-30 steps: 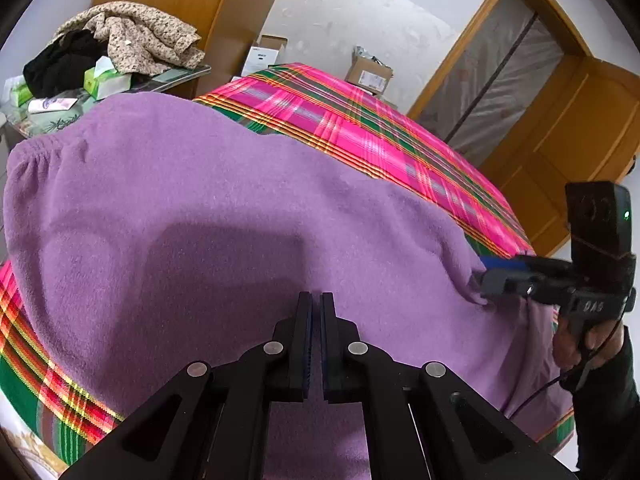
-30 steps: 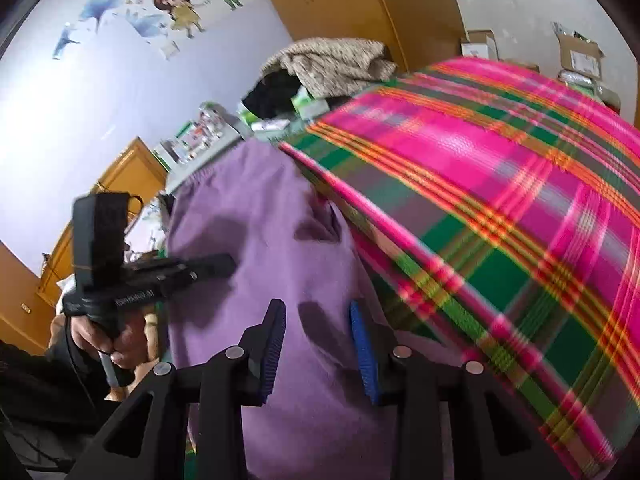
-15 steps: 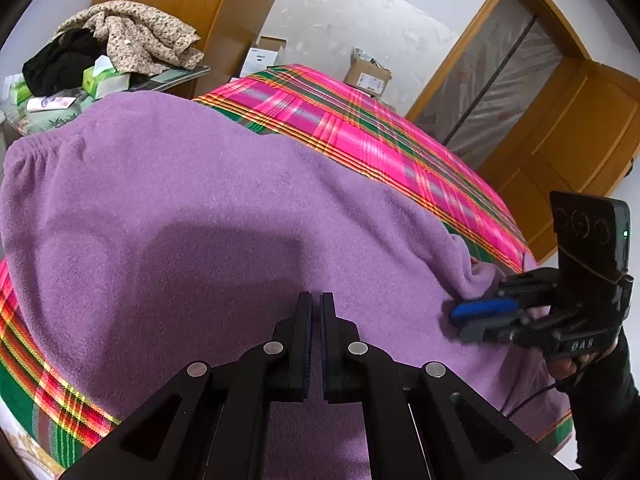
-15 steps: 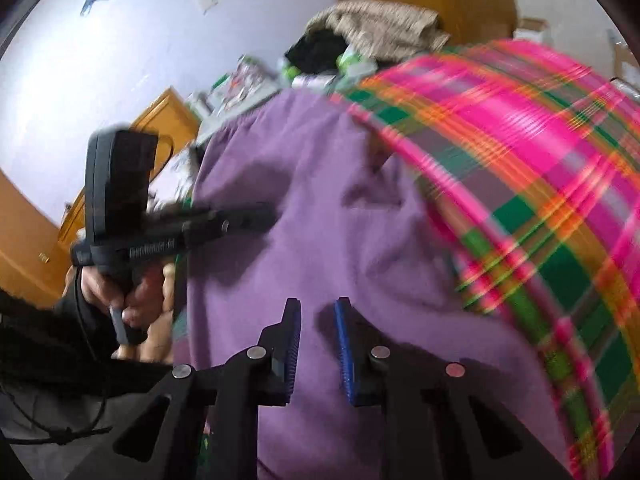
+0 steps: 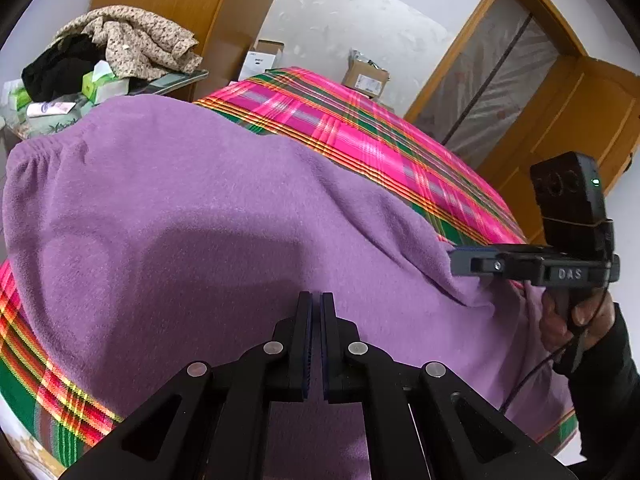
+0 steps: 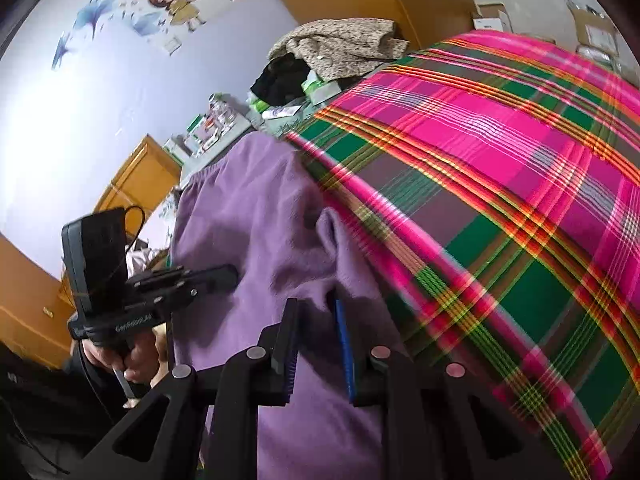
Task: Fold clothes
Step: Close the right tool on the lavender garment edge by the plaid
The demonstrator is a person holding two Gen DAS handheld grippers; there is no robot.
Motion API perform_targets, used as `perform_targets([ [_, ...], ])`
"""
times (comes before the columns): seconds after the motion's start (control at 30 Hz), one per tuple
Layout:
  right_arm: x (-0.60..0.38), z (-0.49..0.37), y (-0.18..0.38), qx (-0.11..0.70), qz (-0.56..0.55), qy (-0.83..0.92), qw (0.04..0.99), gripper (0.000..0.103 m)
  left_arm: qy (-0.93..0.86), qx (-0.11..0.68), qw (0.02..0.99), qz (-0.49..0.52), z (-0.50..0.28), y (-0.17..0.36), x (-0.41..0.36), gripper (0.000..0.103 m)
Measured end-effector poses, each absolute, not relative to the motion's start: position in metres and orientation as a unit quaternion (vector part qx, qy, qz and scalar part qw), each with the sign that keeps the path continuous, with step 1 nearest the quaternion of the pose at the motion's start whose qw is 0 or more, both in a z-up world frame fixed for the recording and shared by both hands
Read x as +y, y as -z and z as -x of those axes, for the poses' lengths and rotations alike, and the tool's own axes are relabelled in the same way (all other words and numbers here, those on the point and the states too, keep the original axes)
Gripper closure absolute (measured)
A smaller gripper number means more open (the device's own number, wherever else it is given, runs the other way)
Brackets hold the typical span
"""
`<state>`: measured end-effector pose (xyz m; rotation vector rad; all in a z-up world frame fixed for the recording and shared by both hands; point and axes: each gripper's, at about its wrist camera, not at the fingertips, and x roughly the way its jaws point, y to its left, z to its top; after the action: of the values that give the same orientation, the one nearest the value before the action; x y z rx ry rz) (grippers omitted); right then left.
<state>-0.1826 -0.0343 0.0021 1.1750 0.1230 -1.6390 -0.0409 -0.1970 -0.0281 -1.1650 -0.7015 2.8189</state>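
A plain purple fleece garment (image 5: 192,216) lies on a bed cover (image 5: 360,136) checked in bright pink, green and orange; both claws are black, the right claw (image 6: 316,344) with blue pads; doors honey-brown.

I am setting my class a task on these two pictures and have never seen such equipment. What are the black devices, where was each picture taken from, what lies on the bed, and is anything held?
There is no robot here. A person holds a pistol-grip tool in each hand, and each tool ends in two fingers that pinch. A wide-angle camera on each tool looks along those fingers, so each picture shows its own tool at the bottom edge and the other tool off to the side.

One picture comes from the left gripper, the other from the right gripper. On the bed, a purple garment lies spread over a pink and green plaid cover.

The left gripper is shut; whether it pinches cloth cannot be told. The right gripper seems to pinch the garment's edge, since the fabric creases towards its tip.
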Motion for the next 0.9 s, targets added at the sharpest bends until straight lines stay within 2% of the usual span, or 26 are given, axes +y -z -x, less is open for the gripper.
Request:
perform_targets([
  [0.2, -0.045, 0.184, -0.003, 0.062, -0.502, 0.686, 0.523, 0.084, -0.903, -0.215, 0.005, 0.372, 0.039, 0.027, -0.195, 0.1],
  [0.3, -0.052, 0.195, 0.009, 0.026, -0.54, 0.646, 0.539, 0.083, -0.903, -0.218, 0.005, 0.372, 0.038, 0.028, -0.196, 0.1],
  [0.47, -0.056, 0.203, 0.02, -0.019, -0.57, 0.601, 0.56, 0.073, -0.902, -0.223, 0.009, 0.369, 0.036, 0.029, -0.197, 0.1],
  [0.6, -0.06, 0.216, 0.03, -0.072, -0.587, 0.596, 0.544, 0.073, -0.902, -0.224, 0.009, 0.368, 0.037, 0.029, -0.196, 0.1],
  [0.63, -0.06, 0.219, 0.032, -0.083, -0.59, 0.597, 0.538, 0.078, -0.902, -0.224, 0.01, 0.368, 0.038, 0.029, -0.196, 0.1],
  [0.67, -0.059, 0.221, 0.033, -0.088, -0.588, 0.603, 0.532, 0.092, -0.902, -0.225, 0.011, 0.368, 0.038, 0.03, -0.197, 0.1],
  [0.9, -0.026, 0.231, 0.007, -0.134, -0.516, 0.678, 0.506, 0.095, -0.903, -0.226, 0.016, 0.365, 0.038, 0.03, -0.199, 0.1],
])
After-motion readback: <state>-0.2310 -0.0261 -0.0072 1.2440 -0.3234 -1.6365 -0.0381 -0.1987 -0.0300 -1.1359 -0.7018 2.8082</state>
